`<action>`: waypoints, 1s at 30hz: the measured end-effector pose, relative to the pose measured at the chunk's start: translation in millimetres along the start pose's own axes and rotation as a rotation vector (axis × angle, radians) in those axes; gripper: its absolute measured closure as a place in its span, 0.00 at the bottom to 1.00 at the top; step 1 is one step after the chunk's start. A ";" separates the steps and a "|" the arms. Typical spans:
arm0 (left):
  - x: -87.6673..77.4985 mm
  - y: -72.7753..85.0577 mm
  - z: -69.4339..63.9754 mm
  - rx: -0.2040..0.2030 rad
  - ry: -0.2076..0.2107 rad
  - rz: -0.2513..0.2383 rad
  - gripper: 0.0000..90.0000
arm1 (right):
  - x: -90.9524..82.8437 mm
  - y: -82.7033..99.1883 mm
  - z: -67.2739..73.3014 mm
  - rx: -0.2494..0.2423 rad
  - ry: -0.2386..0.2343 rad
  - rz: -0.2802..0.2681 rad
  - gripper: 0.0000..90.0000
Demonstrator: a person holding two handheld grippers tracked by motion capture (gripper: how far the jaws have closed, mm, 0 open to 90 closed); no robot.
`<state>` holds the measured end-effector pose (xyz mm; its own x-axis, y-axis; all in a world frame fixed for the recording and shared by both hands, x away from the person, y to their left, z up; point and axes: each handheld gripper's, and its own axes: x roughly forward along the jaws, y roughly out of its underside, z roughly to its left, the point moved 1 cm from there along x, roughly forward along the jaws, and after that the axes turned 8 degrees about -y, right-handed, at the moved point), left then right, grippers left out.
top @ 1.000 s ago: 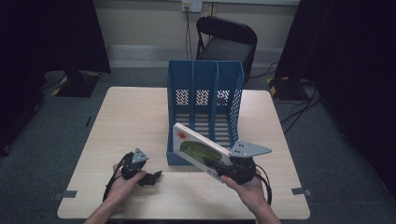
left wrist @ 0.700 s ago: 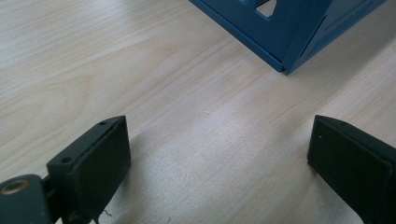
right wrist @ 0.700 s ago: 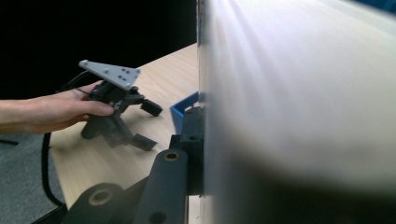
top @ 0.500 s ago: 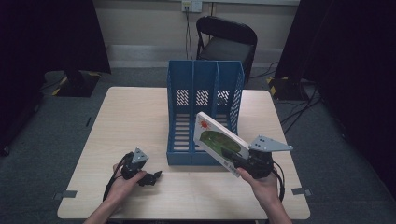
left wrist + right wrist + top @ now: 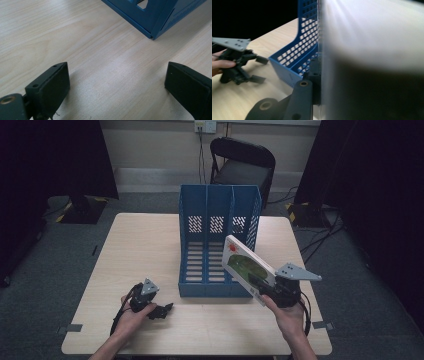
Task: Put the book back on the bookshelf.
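A blue three-slot file rack [image 5: 217,240] stands upright in the middle of the table, open side toward me. My right gripper [image 5: 258,283] is shut on the lower edge of a thin white book [image 5: 244,264] with a green and red cover. The book is held tilted above the table, at the rack's right front corner. In the right gripper view the book [image 5: 372,50] is a close blur beside the rack's perforated wall [image 5: 304,50]. My left gripper [image 5: 162,310] rests on the table, left of the rack's front, open with nothing between its fingers [image 5: 50,85].
The pale wooden table [image 5: 140,245] has bare room to the left of the rack and along its front edge. A black chair [image 5: 242,165] stands behind the far edge. Cables run over the dark floor at the right.
My right gripper has carried the book to the right, from in front of the rack's slots to its right front corner. The left gripper has stayed put.
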<state>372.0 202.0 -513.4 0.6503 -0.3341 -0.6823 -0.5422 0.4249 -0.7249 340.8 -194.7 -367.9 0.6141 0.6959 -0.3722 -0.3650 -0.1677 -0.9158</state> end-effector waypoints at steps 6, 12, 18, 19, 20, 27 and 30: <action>0.1 0.0 0.0 0.000 0.001 0.001 0.06 | 2.5 -2.7 -7.8 0.034 0.095 -0.027 0.85; 0.1 0.0 -0.1 -0.001 0.002 0.000 0.06 | 8.5 -9.0 -13.4 0.043 0.181 -0.035 0.85; 0.2 -0.1 -0.1 0.001 0.003 0.002 0.06 | 22.6 -15.2 -17.7 0.067 0.238 -0.058 0.85; 0.2 -0.1 0.0 0.001 0.003 0.002 0.06 | 25.1 -16.5 -18.5 0.066 0.247 -0.059 0.85; 0.2 -0.1 0.0 0.001 0.003 0.002 0.06 | 25.1 -16.5 -18.5 0.066 0.247 -0.059 0.85; 0.2 -0.1 0.0 0.002 0.003 0.002 0.06 | 46.5 -20.1 -27.9 0.094 0.296 -0.057 0.85; 0.2 -0.1 -0.1 -0.001 0.004 0.002 0.06 | 52.9 -18.2 -30.3 0.106 0.303 -0.063 0.85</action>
<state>372.1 201.7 -513.5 0.6469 -0.3367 -0.6842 -0.5441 0.4249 -0.7235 401.1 -176.0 -375.5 0.8123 0.4605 -0.3578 -0.3806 -0.0463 -0.9236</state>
